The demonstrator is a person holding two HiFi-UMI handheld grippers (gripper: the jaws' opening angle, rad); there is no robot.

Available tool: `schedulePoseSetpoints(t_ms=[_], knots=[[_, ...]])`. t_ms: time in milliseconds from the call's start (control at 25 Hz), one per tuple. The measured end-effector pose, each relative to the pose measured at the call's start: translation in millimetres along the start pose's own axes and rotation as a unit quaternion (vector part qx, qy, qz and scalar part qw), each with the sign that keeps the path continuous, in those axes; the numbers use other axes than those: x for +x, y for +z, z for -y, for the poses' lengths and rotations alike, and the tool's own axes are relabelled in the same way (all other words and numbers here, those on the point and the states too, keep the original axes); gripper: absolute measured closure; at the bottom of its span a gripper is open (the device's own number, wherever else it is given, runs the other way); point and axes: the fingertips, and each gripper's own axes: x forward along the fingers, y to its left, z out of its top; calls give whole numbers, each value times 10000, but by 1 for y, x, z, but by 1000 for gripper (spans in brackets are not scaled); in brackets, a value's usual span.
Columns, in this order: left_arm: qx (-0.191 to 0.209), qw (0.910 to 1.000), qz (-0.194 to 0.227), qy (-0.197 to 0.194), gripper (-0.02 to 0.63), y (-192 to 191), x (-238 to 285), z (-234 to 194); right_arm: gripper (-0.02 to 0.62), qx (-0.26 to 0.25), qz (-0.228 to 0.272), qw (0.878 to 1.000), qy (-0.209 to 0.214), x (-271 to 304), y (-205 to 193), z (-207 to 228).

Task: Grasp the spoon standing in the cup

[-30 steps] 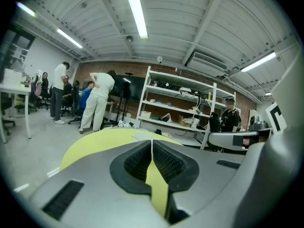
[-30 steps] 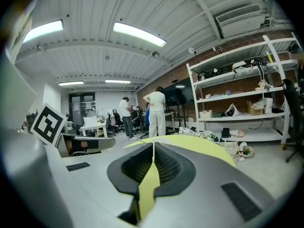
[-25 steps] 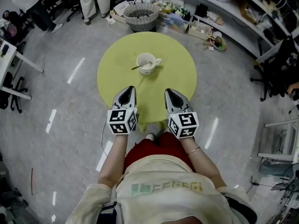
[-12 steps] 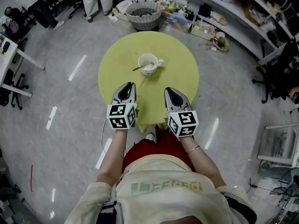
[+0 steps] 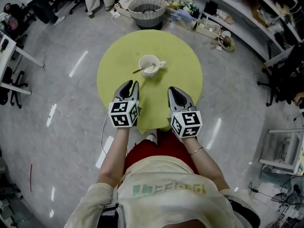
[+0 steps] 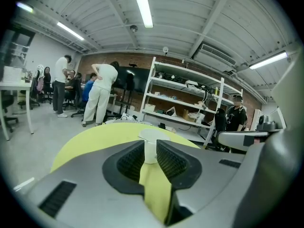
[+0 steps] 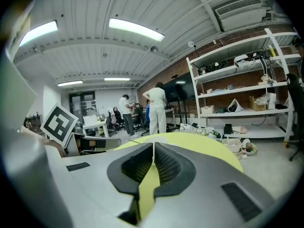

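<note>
Round yellow-green table (image 5: pixel 183 77) carrying a white cup (image 5: pixel 148 64) near its centre. The spoon (image 5: pixel 141 70) leans in the cup, its handle out over the rim toward the left. The left gripper (image 5: pixel 129 84) hangs over the near edge, jaws slightly parted and empty, lined up on the cup but well apart from it. The right gripper (image 5: pixel 172 91) is alongside, jaws pressed together on nothing. Step: approach. The next move probably calls for advancing one gripper, its jaws wide enough to straddle the handle.

A white cup (image 5: pixel 149 64) is sitting upright near the middle of the round yellow-green table (image 5: pixel 180 51), its handle pointing right. The spoon (image 5: pixel 140 70) is leaning in it, handle sticking out over the left rim, bowl apparently resting inside.
</note>
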Motion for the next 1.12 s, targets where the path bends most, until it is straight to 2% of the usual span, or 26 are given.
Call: schedulePoseSetpoints(t_ms=[400, 840, 1120], knots=[[-229, 9994, -258, 91, 503, -8, 40, -2, 557, 62, -125, 9999, 99, 24, -2, 31], [-533, 9976, -364, 254, 500, -5, 86, -12, 555, 147, -323, 9991, 224, 59, -3, 66], [-683, 9961, -394, 402, 500, -3, 98, -17, 557, 154, -434, 9985, 309, 70, -3, 77]])
